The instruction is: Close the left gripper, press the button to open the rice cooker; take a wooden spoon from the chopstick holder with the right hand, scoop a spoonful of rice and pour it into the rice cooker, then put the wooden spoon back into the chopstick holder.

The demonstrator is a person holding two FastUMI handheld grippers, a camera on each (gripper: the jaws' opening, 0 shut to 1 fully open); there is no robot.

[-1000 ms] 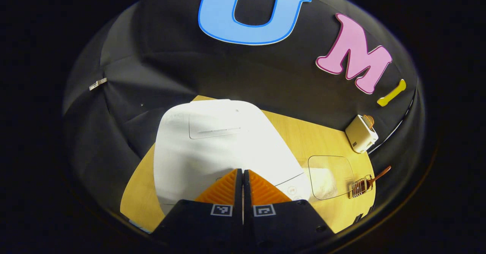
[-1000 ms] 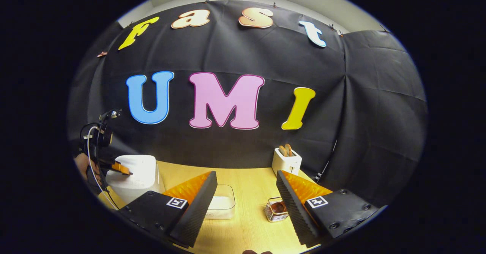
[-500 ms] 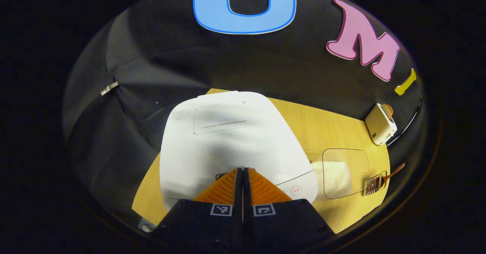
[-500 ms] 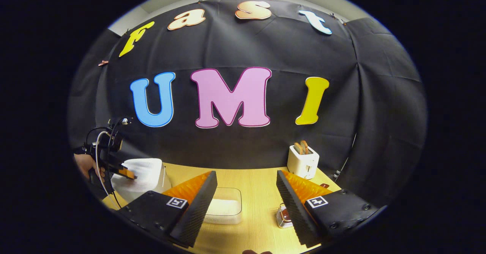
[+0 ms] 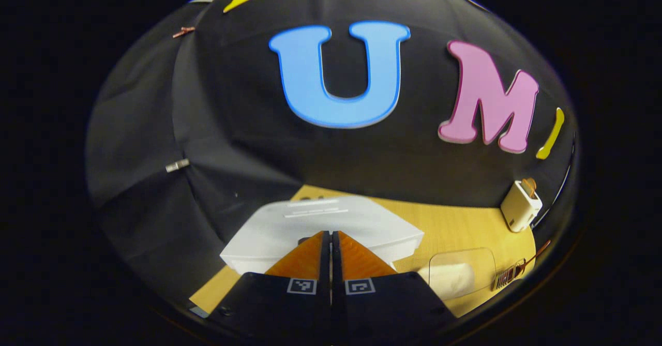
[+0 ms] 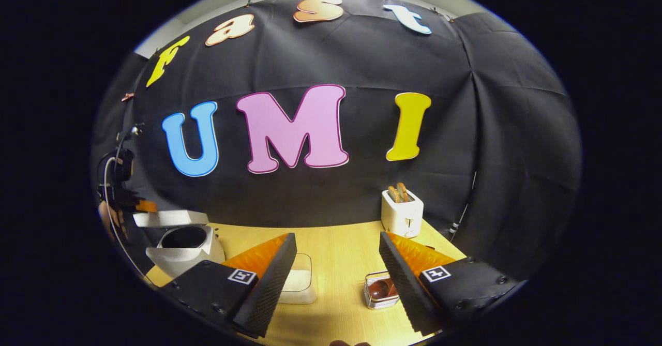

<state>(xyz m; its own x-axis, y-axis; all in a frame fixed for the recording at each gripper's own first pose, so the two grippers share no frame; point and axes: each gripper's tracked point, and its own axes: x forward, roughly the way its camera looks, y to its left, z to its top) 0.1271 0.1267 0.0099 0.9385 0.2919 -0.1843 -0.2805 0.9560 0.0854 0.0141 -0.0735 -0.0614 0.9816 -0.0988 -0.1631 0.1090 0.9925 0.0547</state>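
- The left gripper (image 5: 331, 242) is keeping its two fingers pressed together with nothing between them, a blunt closed tip being what a button press calls for; it is sitting at the front edge of the rice cooker's lid (image 5: 331, 222).
- In the right gripper view the rice cooker (image 6: 181, 247) is standing at the table's left end with its lid (image 6: 170, 217) lifted clear of the body and the dark inner pot (image 6: 182, 237) showing, so the opening step looks done.
- There too, the left gripper (image 6: 142, 206) and the hand holding it (image 6: 109, 219) are hovering just beside the raised lid.
- The right gripper (image 6: 336, 263) is holding its fingers wide apart and empty, judged ready to take a handle, and is hanging above the wooden table (image 6: 336, 242).
- The wooden spoon (image 6: 380, 288) is resting in the chopstick holder (image 6: 380, 299), which is standing just beside the right gripper's right-hand finger.
- The clear container of rice (image 6: 297, 284) is sitting between the cooker and the holder, partly hidden by the other finger, so a scoop needs only a short trip.
- The toaster (image 6: 401, 214) is standing farther back by the wall, out of the way.
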